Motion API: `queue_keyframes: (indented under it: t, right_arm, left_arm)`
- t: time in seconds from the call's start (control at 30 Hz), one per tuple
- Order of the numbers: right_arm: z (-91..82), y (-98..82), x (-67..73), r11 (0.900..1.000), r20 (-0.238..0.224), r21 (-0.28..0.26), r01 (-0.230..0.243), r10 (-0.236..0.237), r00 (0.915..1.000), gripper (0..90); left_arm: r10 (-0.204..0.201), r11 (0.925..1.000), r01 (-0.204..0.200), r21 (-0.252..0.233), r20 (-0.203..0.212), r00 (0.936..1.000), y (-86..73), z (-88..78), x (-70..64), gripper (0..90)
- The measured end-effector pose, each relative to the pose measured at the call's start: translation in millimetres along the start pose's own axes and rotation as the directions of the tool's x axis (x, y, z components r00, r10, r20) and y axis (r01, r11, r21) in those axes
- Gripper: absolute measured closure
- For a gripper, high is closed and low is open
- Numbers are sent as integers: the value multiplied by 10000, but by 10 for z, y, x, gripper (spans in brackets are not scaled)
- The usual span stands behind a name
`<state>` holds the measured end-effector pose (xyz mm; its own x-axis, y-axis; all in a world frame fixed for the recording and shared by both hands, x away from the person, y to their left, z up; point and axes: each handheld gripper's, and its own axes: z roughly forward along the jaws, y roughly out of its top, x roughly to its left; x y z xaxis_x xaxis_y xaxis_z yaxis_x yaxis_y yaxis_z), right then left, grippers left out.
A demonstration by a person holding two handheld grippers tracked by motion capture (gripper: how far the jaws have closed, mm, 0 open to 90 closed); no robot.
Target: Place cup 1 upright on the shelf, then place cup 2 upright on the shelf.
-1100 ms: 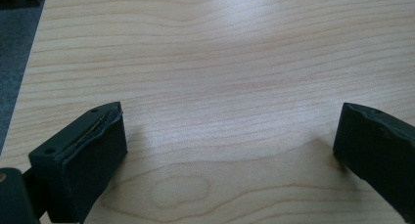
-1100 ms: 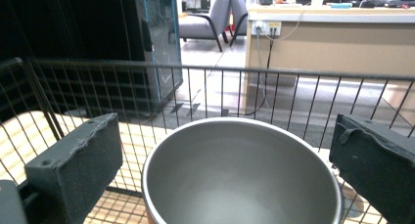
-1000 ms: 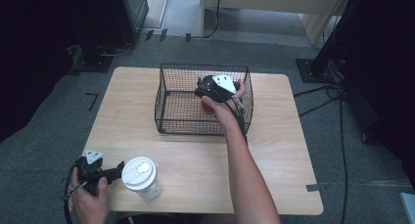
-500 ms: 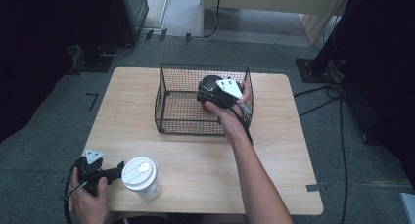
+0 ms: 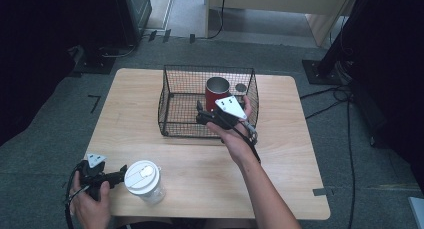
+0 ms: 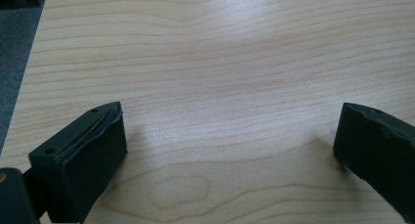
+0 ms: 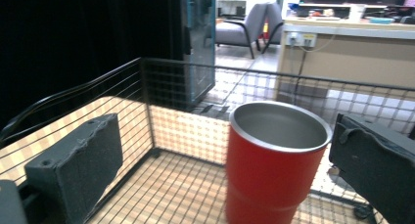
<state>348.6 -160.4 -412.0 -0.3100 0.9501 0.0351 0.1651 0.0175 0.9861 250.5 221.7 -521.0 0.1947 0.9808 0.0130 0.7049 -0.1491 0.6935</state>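
Observation:
A red cup (image 5: 217, 92) with a steel inside stands upright in the back of a black wire basket (image 5: 170, 120) at the table's middle. My right gripper (image 5: 199, 114) hovers over the basket's front part, just short of the cup, jaws open. In the right gripper view the red cup (image 7: 274, 170) stands apart between and just beyond the open jaws of my right gripper (image 7: 227, 150), inside the basket (image 7: 195, 67). A white lidded cup (image 5: 144, 179) stands near the table's front left. My left gripper (image 5: 119, 176) lies open beside it. My left gripper (image 6: 230, 136) shows bare wood between its jaws.
The wooden table (image 5: 290, 154) has free room right of and in front of the basket. A small dark round thing (image 5: 241, 87) shows at the basket's back right corner. Cables and dark stands sit on the grey floor around the table.
My right gripper has drawn back from the basket's rear toward the person. The red cup, hidden under it before, now stands uncovered. The left gripper has not moved.

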Motion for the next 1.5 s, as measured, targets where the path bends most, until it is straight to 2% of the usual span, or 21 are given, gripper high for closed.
queue_keyframes:
  t: [0.23,0.43,0.67,0.83,1.2,1.37,1.4,1.5]
  right_arm:
    - [-216,-90,197,9999,-618,-86,86,-91,9980,0]
    - [-395,-218,397,9993,-1117,72,376,-366,9931,0]
    - [-574,-414,584,9988,-1739,261,422,-371,9841,0]
    - [-724,-573,705,9973,-2260,392,619,-514,9728,0]
    - [-1038,-954,919,9936,-3199,872,723,-408,9466,0]
    - [-1134,-1058,1038,9912,-3704,1084,766,-313,9284,0]
    - [-1154,-1067,1073,9902,-3846,1153,785,-283,9226,0]
    - [-1206,-1062,1164,9910,-4115,1033,846,-348,9107,0]
  left_arm:
    - [-5,10000,5,-2,0,10000,0,0,0,0]
    - [-7,10000,7,-18,1,10000,0,1,0,0]
    - [1,10000,-1,9,5,10000,0,0,0,0]
    - [1,10000,-1,7,5,10000,0,0,0,0]
    - [3,10000,-3,8,2,10000,0,0,0,0]
    - [1,10000,-1,5,1,10000,0,0,0,0]
    - [1,10000,-1,7,1,10000,0,0,0,0]
    - [6,10000,-6,7,1,10000,0,0,0,0]
